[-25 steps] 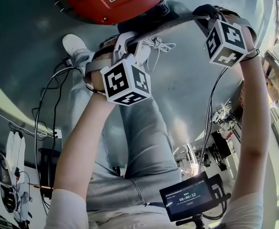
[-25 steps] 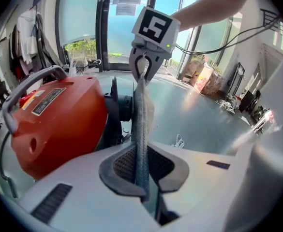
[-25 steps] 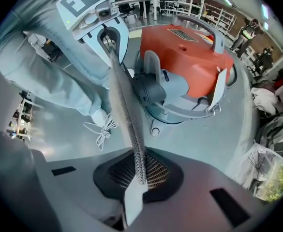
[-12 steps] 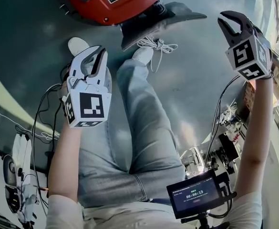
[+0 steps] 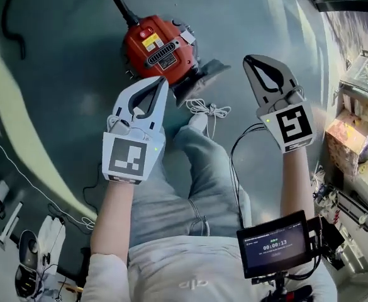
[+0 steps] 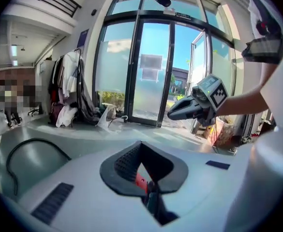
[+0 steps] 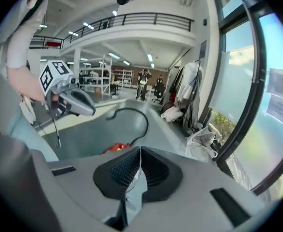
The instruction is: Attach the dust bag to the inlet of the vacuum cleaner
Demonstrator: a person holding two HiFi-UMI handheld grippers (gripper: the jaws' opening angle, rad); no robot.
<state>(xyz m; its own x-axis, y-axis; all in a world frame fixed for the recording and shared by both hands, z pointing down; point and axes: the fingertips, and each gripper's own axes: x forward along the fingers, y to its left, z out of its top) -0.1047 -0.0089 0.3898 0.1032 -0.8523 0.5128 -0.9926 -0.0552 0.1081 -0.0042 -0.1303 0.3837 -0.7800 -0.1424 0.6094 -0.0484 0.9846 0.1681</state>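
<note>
Red vacuum cleaner (image 5: 155, 46) sits on the floor (image 5: 58, 74) | grey dust bag (image 5: 201, 79) lies touching its side, white string (image 5: 210, 109) just beside | left gripper (image 5: 162, 81): fingers have just closed, pressed together, holding nothing | right gripper (image 5: 249, 60): fingers have just closed too, pressed together, holding nothing

I see bare floor (image 5: 58, 99) wide open on the left. Straight ahead the vacuum cleaner (image 5: 158, 48) and its hose (image 5: 117, 2) block the way. The dust bag (image 5: 199, 80) and white cord (image 5: 210, 110) lie between the left gripper (image 5: 161, 82) and right gripper (image 5: 251, 60), above the person's legs (image 5: 196, 168). Cluttered shelves (image 5: 353, 137) crowd the right side.
</note>
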